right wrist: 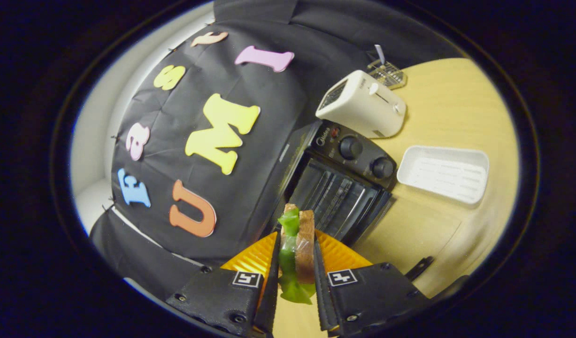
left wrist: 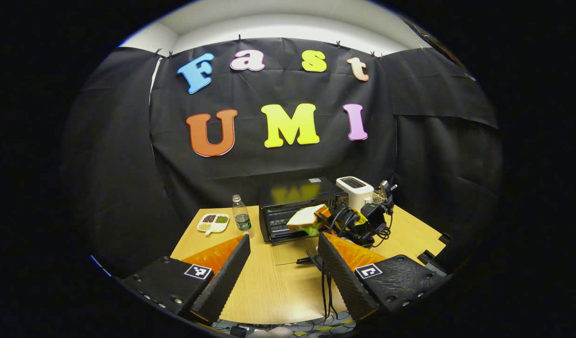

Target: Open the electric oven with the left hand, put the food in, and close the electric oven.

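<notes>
Black cloth wall [left wrist: 278,164], pale wooden table [left wrist: 269,281], white ceiling [left wrist: 269,19] above

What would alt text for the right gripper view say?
The right gripper grips a sandwich in front of the open electric oven. A white toaster and white tray sit on the wooden table.

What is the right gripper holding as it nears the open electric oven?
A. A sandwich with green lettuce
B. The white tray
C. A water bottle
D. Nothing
A: in the right gripper view, the right gripper has both fingers pressed on the sandwich, bread with green lettuce, held in front of the open electric oven; the white tray lies on the table beside the oven.
</notes>
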{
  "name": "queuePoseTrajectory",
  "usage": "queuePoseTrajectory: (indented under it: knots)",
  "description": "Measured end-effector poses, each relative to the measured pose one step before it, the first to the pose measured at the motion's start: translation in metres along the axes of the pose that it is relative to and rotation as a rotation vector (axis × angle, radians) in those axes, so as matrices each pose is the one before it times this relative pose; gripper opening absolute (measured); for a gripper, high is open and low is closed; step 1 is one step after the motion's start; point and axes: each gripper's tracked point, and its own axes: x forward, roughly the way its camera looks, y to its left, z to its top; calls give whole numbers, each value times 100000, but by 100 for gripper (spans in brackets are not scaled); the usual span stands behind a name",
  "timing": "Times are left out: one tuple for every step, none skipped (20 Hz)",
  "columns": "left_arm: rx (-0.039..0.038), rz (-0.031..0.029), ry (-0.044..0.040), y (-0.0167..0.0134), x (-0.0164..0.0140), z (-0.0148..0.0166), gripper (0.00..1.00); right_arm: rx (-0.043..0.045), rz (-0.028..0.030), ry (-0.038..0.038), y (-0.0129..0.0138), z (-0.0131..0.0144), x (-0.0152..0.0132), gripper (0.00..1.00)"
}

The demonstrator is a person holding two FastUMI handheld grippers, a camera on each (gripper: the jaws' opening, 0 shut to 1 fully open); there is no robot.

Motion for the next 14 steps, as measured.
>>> queuePoseTrajectory:
  knots:
    - [-213,310,898,462,154,-279,95,1951,-1182,-502,-271,-594,1140,38]
    - [-65,555,784,529,114,-223,95,2264,-1785,16,-255,-755,965,38]
    - [64,614,962,514,20,-365,95,1709,-752,-139,-176,-537,1003,38]
    - [111,899,655,590,77,-192,95,1405,-442,577,-110,-499,996,38]
    - [-178,642,688,564,44,-266,95,1123,51,-40,23,-240,956,38]
    - [-483,817,534,582,27,-43,95,-282,-272,-632,-147,-143,1049,39]
    - [-690,537,316,452,-86,-47,95,-870,-1344,69,-361,-51,897,38]
    - [-797,344,675,388,98,-187,95,509,-853,-356,-266,150,652,38]
    - [-991,13,263,218,259,-218,95,758,-153,-1697,-223,472,943,38]
    - [-988,428,43,221,255,-143,95,-579,-134,285,-313,245,791,38]
    - [-1327,227,1136,278,103,-365,95,349,384,294,-16,-124,592,38]
    - [-937,-101,106,48,10,-45,95,687,-139,-1538,-141,493,528,39]
    - [-305,258,-437,114,34,71,95,-656,-1238,-271,-239,138,674,39]
    - [114,348,-421,138,-49,111,95,-4059,177,-256,-14,99,443,38]
